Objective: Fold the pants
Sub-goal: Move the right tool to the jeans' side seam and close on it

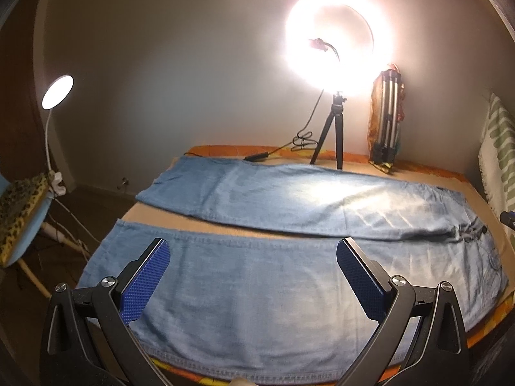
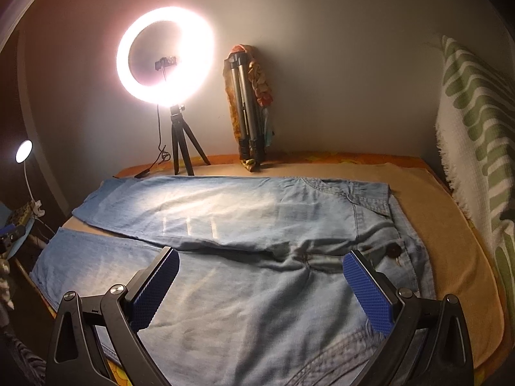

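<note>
Light blue denim pants (image 1: 273, 283) lie flat and spread on a tan cloth-covered table, legs to the left, waist to the right. The two legs are apart, near leg and far leg (image 1: 289, 196). My left gripper (image 1: 252, 247) is open and empty, hovering over the near leg. My right gripper (image 2: 260, 257) is open and empty, hovering over the crotch and waist area of the pants (image 2: 273, 289). A dark button (image 2: 393, 251) shows at the waistband.
A lit ring light on a small black tripod (image 1: 334, 135) stands at the table's far edge, with its cable (image 1: 299, 141). A folded tripod (image 2: 248, 122) leans on the wall. A green-striped blanket (image 2: 476, 148) hangs at the right. A desk lamp (image 1: 58, 91) is at the left.
</note>
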Available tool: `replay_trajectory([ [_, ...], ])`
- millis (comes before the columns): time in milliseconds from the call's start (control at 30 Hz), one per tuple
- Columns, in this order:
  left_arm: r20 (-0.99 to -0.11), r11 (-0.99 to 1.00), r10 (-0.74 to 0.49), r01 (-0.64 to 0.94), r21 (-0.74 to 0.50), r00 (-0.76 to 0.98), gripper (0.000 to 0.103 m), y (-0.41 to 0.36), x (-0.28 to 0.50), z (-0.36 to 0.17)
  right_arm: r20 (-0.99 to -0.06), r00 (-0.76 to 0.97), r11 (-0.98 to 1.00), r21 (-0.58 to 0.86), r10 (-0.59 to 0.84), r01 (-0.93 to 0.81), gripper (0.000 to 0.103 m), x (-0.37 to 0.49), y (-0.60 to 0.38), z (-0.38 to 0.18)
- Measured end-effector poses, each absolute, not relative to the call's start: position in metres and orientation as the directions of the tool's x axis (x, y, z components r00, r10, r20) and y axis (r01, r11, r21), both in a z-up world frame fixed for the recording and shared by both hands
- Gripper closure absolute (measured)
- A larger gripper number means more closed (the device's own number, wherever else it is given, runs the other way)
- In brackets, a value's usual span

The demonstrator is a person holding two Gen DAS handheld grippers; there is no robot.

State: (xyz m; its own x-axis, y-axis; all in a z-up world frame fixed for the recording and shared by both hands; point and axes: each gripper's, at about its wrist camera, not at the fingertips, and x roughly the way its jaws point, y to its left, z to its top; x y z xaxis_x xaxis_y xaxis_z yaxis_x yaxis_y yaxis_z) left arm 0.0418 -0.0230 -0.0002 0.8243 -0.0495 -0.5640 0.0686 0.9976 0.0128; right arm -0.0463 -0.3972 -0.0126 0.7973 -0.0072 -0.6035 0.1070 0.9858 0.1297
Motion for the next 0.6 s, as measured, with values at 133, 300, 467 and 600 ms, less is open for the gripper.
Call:
replay_trajectory([
  [133, -0.572, 0.997, -0.048, 0.077, 0.027, 0.819, 0.000, -0.033, 0.064, 0.002, -0.616, 0.787, 0.996, 0.081, 0.029, 0.027, 0.000, -0.012, -0.397, -0.001],
  [300, -0.616, 0.993, -0.055, 0.106, 0.046, 0.786, 0.000, -0.043, 0.102, -0.005, -0.650, 0.755, 0.994, -0.001, 0.086, -0.113, 0.000, 0.047, -0.390, 0.005],
  [467, -0.648, 0.990, -0.059, 0.129, 0.061, 0.759, 0.000, -0.048, 0.140, -0.007, -0.690, 0.716, 0.969, -0.090, 0.106, -0.230, 0.004, 0.113, -0.373, -0.007],
  [600, -0.676, 0.988, -0.084, 0.149, 0.039, 0.732, 0.000, -0.048, 0.173, -0.013, -0.724, 0.672, 0.952, -0.073, 0.155, -0.298, 0.011, 0.159, -0.364, -0.024],
])
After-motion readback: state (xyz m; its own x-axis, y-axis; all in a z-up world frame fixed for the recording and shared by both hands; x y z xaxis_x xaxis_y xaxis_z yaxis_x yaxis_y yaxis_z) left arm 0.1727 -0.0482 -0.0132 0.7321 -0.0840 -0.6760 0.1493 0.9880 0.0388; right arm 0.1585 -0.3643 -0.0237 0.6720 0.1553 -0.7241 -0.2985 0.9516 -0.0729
